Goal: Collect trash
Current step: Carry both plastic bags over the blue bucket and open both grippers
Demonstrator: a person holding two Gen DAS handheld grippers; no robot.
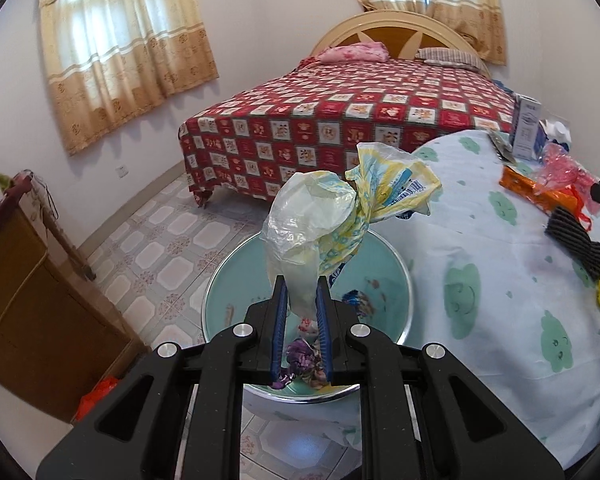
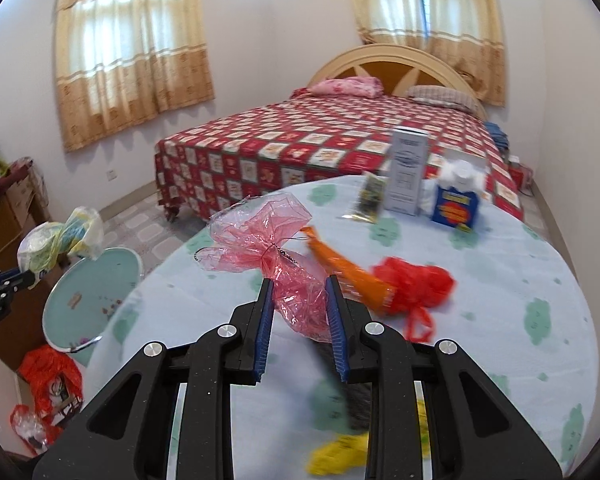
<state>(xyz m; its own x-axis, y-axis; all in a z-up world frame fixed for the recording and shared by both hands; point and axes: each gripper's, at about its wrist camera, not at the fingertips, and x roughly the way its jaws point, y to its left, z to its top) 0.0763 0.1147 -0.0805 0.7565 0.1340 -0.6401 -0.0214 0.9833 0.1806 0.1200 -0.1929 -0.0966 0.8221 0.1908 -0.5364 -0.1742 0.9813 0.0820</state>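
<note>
Left gripper: your left gripper (image 1: pixel 302 300) is clamped on a crumpled clear-and-yellow printed plastic bag (image 1: pixel 340 216), which stands up above the fingers.
Bin: a round pale-green trash bin (image 1: pixel 220 292) sits directly under that bag, some wrappers already inside; its rim is just beside the counter's edge.
Right gripper: your right gripper (image 2: pixel 300 304) has its fingers closed on a crinkled pink cellophane wrapper (image 2: pixel 268 240), raised a little over the counter (image 2: pixel 500 320).
Counter trash: past the wrapper lie an orange flat packet (image 2: pixel 340 264) and a red plastic bag (image 2: pixel 412 280), touching; a yellow wrapper (image 2: pixel 332 456) lies close under your right gripper.
Counter far side: a white carton (image 2: pixel 406 172) and a blue box (image 2: pixel 456 208) stand upright near the far rim.
Open room: tiled floor (image 1: pixel 160 240) runs clear between the bin and the red checked bed (image 1: pixel 340 120); a brown wooden cabinet (image 1: pixel 20 300) hems the left.
</note>
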